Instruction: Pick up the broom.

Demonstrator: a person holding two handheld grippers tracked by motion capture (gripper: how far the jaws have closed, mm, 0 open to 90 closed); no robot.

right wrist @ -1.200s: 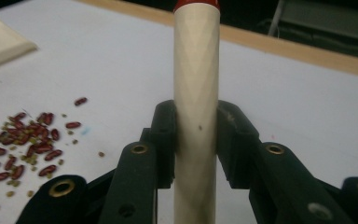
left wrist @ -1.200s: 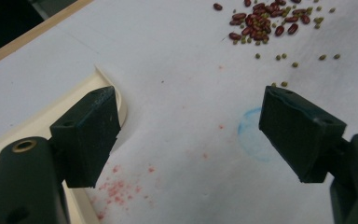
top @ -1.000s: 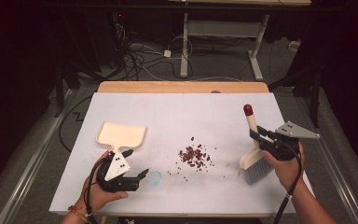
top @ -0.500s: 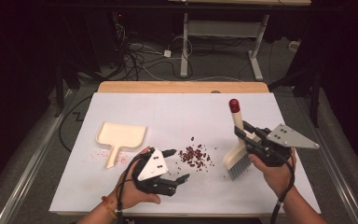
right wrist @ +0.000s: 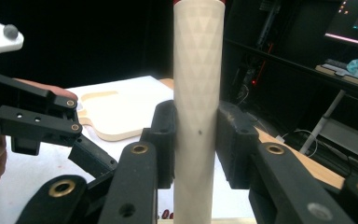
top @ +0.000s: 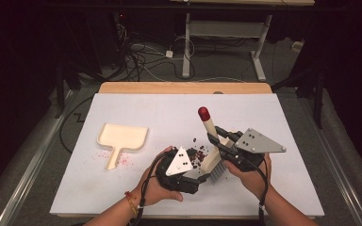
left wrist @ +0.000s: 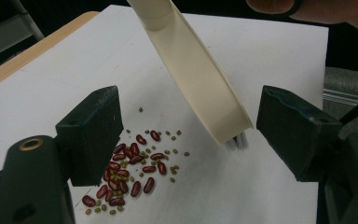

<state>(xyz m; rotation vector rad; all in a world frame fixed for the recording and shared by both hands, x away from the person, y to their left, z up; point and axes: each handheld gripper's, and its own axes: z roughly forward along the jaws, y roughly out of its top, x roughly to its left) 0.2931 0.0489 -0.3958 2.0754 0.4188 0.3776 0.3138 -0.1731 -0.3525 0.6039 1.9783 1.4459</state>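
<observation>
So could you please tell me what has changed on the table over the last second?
The left gripper, open and empty, swung from beside the dustpan rightward to the beans. The right gripper, clamped on the brush throughout, carried it leftward until the bristles stand at the pile's right edge. The dustpan and beans stayed put.

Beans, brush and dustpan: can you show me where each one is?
beans (left wrist: 130, 170), left gripper view, on a red bean in the middle of the pile.
brush (right wrist: 197, 112), right gripper view, on the white handle between the jaws.
dustpan (top: 122, 136), high view, on the flat cream tray part.
</observation>
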